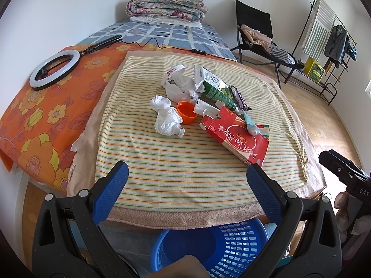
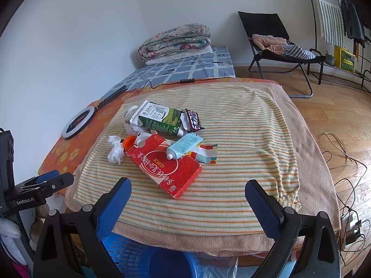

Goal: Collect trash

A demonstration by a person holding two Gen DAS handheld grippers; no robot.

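Trash lies heaped on the striped towel (image 1: pixel 185 166), just behind the blue basket (image 1: pixel 208 243) waiting below its near edge; left tool (image 1: pixel 187 180) and right tool (image 2: pixel 187 194) stand apart, empty, facing the red box (image 2: pixel 164 164).

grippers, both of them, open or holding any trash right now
Left gripper: jaws open, holding nothing.
Right gripper: jaws open, holding nothing.

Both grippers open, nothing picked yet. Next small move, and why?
Probably ease the right gripper forward and down onto the red box. It is the nearest piece of the trash pile, both grippers are open and empty, and the blue basket sits just below the table edge for the drop. The tube resting on it may slide off.
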